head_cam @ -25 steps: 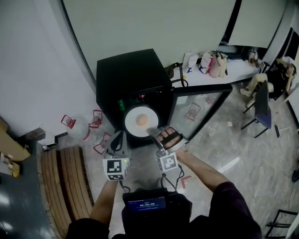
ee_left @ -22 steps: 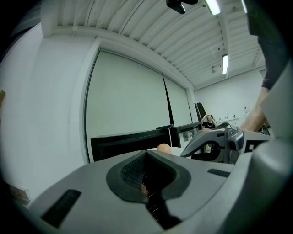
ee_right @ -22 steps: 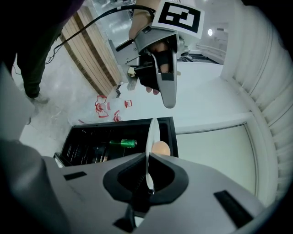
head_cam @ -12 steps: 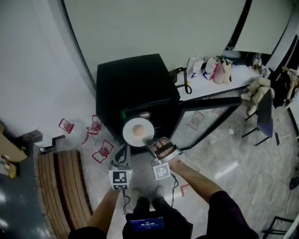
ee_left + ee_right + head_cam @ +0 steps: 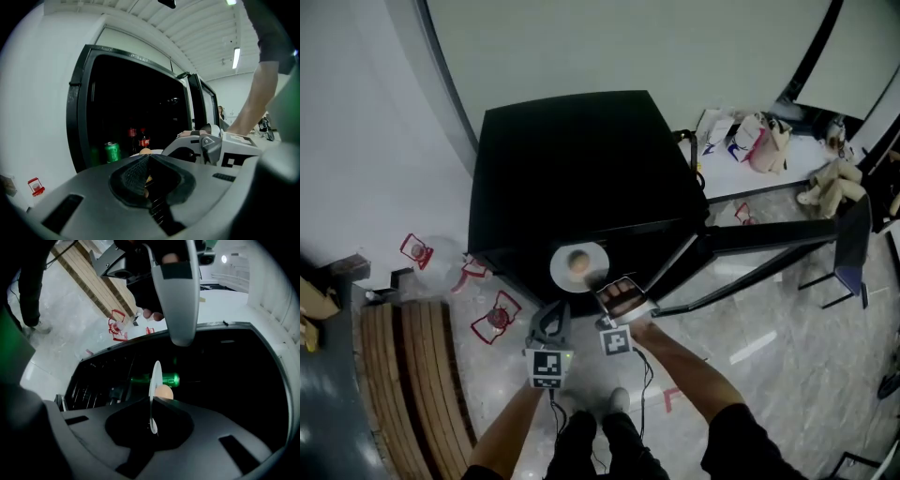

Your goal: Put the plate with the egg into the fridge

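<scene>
The right tongs (image 5: 602,284) pinch the rim of the white plate (image 5: 562,273) at frame centre, which carries the egg (image 5: 578,263) at the open black fridge (image 5: 581,159) mouth. The left tongs (image 5: 553,314), just lower left, are closed on nothing.

Right tool (image 5: 152,404) clamps plate (image 5: 561,270) rim; left tool (image 5: 149,158) closed.

The right gripper (image 5: 602,285) holds the plate (image 5: 560,273) with the egg (image 5: 578,263) at the open black fridge (image 5: 581,159).
</scene>
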